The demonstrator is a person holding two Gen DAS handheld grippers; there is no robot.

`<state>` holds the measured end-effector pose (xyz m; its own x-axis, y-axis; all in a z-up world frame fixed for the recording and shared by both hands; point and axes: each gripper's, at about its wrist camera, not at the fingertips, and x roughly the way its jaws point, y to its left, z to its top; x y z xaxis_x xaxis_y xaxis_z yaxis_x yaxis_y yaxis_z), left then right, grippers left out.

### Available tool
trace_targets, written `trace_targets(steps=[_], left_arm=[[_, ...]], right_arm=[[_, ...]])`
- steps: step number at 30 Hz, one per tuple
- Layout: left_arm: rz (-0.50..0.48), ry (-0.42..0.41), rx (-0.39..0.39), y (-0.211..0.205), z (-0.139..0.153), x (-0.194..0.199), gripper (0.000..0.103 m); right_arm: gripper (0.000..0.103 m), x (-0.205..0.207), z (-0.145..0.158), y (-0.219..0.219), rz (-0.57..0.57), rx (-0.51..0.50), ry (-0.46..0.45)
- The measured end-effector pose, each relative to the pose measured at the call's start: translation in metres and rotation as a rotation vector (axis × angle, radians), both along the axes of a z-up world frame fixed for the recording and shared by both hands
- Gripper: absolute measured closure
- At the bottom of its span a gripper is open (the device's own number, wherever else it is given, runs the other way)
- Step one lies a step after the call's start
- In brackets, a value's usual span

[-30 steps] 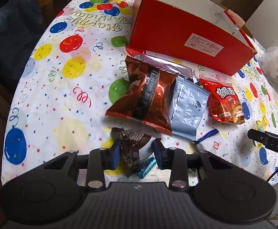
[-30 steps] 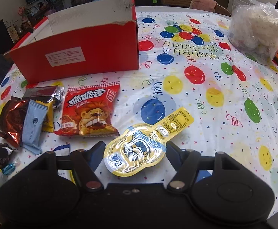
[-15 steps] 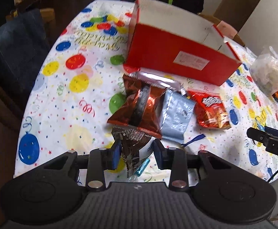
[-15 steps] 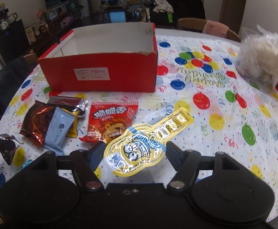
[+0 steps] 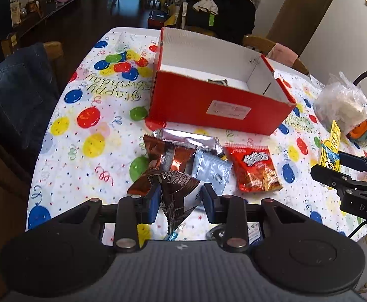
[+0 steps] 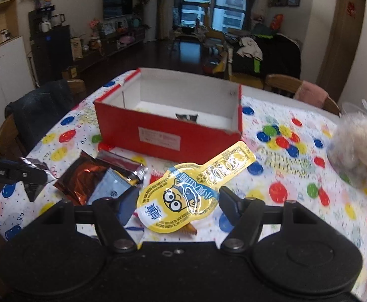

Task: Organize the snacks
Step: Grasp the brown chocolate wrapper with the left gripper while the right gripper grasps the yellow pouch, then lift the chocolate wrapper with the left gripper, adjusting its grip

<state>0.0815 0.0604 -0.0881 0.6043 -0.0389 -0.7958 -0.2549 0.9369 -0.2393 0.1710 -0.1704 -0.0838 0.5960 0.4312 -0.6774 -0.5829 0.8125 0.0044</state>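
My left gripper (image 5: 181, 197) is shut on a dark brown snack packet (image 5: 177, 188), held above the table. My right gripper (image 6: 178, 201) is shut on a yellow cartoon-lidded snack cup (image 6: 183, 193), also off the table. An open red box (image 5: 218, 105) with a white inside stands beyond both; one small dark packet (image 6: 186, 117) lies in it. On the balloon tablecloth before the box lie a brown foil bag (image 5: 171, 158), a silver packet (image 5: 186, 139), a grey pouch (image 5: 215, 171) and a red snack bag (image 5: 256, 168). In the left wrist view the right gripper (image 5: 339, 168) shows at the right with the yellow cup (image 5: 330, 146).
A clear plastic bag of white items (image 5: 342, 105) and an orange toy (image 5: 359, 129) sit at the table's right side. A chair draped with a dark denim garment (image 5: 20, 95) stands at the left. Another chair (image 6: 301, 88) stands behind the table.
Both grippers have risen with their snacks, so the table looks farther off and the inside of the red box now shows. The right gripper's cup has rolled slightly.
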Motion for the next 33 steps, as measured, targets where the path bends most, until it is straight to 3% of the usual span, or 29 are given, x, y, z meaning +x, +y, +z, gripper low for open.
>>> trace_targets(steps=[10,15,23,27,33], left_arm=[[-0.029,-0.069,0.041,-0.004,0.029,0.033,0.068],[-0.055,0.003,0.007,0.006,0.016,0.037,0.068],[-0.037,0.159,-0.041,0.013,-0.033,0.021,0.067],[-0.022,0.189,-0.042,0.008,-0.05,0.016,0.035],[-0.049,0.226,0.012,-0.005,-0.073,0.019,0.035]], right_arm=[[0.034,0.029,0.025,0.012,0.073,0.012,-0.061],[0.034,0.038,0.025,0.013,0.073,0.032,-0.047],[0.034,0.021,-0.004,0.013,0.084,0.018,0.042],[0.034,0.012,-0.011,0.012,0.08,0.014,0.07],[0.034,0.004,-0.014,0.008,0.065,0.013,0.083]])
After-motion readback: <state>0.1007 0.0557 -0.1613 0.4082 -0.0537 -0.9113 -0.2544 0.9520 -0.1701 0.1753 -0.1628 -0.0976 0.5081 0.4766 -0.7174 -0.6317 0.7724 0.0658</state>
